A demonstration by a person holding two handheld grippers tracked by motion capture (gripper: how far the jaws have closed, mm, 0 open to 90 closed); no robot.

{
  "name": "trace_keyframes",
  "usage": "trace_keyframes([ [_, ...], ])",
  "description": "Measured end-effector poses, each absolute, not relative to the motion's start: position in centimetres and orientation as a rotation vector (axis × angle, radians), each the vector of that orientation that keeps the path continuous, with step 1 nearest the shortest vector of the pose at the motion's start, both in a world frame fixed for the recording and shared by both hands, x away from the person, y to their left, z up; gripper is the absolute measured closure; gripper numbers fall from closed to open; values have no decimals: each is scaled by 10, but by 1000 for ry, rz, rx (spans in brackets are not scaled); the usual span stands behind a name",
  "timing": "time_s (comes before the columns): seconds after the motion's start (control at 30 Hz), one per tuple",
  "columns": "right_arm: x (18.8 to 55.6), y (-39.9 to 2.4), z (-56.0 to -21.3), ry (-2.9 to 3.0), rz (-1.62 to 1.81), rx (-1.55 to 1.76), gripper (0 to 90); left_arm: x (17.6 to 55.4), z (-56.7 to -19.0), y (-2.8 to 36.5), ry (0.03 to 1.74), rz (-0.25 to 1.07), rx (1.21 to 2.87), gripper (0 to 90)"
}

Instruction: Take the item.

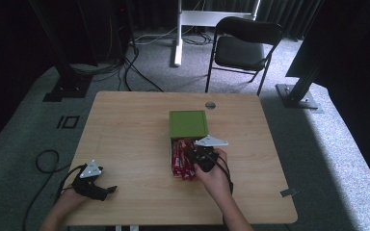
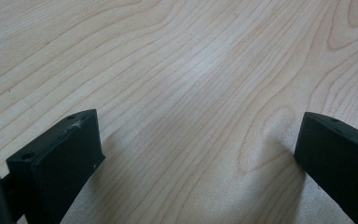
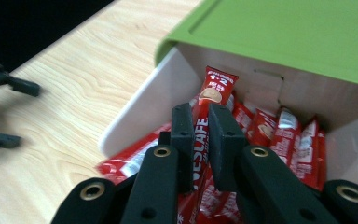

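Note:
A green-lidded white box (image 1: 188,124) stands mid-table, its drawer pulled toward me and full of red coffee sachets (image 1: 180,161). My right gripper (image 1: 198,155) hovers over the drawer. In the right gripper view my right gripper (image 3: 200,133) is shut on one red sachet (image 3: 216,88), pinched upright between the black pads, its top sticking out above them in front of the white drawer wall (image 3: 144,109). Near the table's front left corner lies my left gripper (image 1: 107,189), and in the left gripper view it (image 2: 198,154) stands open over bare wood.
The wooden table (image 1: 125,139) has a round cable hole (image 1: 210,105) at the back. A black folding chair (image 1: 243,45) stands behind it, with stand legs and cables on the carpet. In the right gripper view the other gripper (image 3: 4,107) appears blurred at far left.

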State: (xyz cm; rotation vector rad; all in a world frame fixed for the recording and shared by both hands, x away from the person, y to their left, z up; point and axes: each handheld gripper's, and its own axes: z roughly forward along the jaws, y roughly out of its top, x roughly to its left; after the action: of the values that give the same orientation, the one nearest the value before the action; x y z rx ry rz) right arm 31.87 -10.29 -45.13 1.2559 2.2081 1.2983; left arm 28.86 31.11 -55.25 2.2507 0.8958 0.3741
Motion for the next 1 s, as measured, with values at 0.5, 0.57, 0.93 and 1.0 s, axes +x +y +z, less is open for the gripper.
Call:
trace_keyframes([
  [0.5, 297, -125, -425, 2145, 1395, 1213, 816, 289, -553, 311, 896, 373, 2251, 16],
  [0.57, 296, -132, -420, 2109, 1407, 1216, 816, 289, -552, 311, 896, 373, 2251, 15],
  [0.93, 305, -164, -410, 1935, 1391, 1271, 816, 289, -553, 311, 896, 373, 2251, 16],
  [1.0, 309, -171, -412, 1909, 1370, 1298, 816, 289, -553, 311, 896, 373, 2251, 16],
])
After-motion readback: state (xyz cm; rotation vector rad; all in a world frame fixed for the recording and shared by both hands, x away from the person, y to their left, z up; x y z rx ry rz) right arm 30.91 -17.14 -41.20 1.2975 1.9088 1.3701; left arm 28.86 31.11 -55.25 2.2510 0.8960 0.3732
